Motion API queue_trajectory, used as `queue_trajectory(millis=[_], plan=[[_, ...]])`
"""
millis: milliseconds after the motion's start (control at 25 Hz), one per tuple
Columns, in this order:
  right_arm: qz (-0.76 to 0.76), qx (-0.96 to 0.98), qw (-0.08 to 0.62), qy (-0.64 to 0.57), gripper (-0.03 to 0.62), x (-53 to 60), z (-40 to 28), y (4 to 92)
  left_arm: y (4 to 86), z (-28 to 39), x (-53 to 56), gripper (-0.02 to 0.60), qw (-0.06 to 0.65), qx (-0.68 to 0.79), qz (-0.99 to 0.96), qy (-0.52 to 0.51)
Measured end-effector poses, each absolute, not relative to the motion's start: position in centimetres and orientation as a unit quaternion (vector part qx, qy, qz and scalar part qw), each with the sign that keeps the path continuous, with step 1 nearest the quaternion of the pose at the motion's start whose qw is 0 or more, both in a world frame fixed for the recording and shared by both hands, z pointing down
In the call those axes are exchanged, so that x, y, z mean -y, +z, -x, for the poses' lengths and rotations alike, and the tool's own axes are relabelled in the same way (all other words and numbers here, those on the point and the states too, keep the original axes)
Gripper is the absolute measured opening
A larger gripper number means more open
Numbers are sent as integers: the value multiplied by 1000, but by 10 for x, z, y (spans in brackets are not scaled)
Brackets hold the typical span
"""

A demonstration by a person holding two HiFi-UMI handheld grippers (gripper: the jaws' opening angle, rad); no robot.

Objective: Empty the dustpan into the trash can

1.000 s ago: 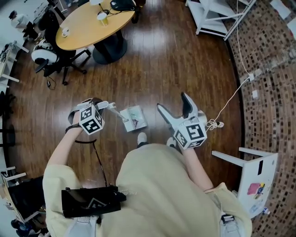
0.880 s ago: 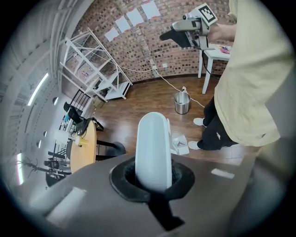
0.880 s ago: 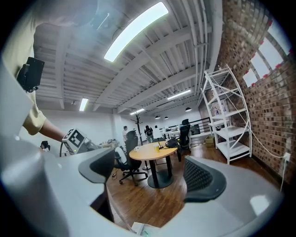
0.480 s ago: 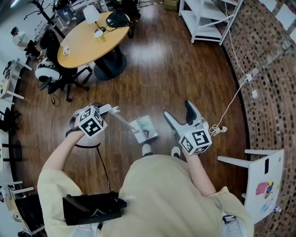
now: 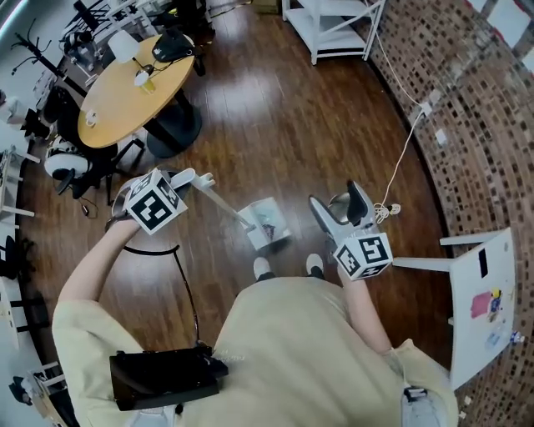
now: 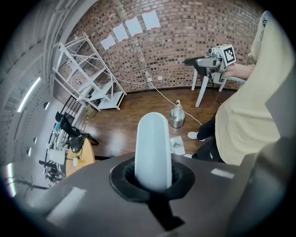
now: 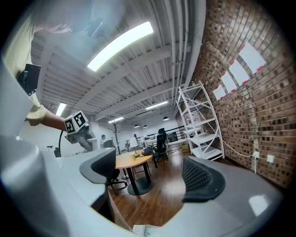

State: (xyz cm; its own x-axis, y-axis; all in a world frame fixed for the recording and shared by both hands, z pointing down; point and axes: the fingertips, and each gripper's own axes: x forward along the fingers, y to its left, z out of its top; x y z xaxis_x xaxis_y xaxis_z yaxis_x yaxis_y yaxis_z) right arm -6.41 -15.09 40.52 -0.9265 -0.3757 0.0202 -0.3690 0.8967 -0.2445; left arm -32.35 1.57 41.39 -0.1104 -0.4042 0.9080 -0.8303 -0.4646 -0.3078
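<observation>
My left gripper (image 5: 193,179) is shut on the long pale handle (image 6: 152,148) of a white dustpan (image 5: 267,223). The pan hangs tilted above the wooden floor, in front of the person's shoes. In the left gripper view the dustpan (image 6: 176,145) shows beyond the handle, and a small metal trash can (image 6: 175,118) stands on the floor just past it. My right gripper (image 5: 335,198) is held level to the right of the pan, its jaws closing with nothing between them. In the head view it partly hides the trash can (image 5: 337,201).
A round wooden table (image 5: 125,87) with office chairs stands far left. A white shelf rack (image 5: 334,25) is against the brick wall (image 5: 467,125). A white cable (image 5: 400,167) runs across the floor to the can. A white stool (image 5: 476,283) stands at the right.
The left gripper has risen and carried the dustpan to the right, toward the can. The right gripper has moved right and its jaws have narrowed.
</observation>
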Motion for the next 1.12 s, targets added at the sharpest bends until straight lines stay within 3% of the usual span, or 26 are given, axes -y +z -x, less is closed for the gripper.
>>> queue_trajectory(millis=[800, 1120], plan=[[390, -909, 14, -146, 453, 193, -117, 431, 409, 207, 132, 0, 74, 364, -715, 592], [428, -889, 21, -159, 431, 197, -165, 441, 415, 170, 169, 0, 73, 337, -730, 590]])
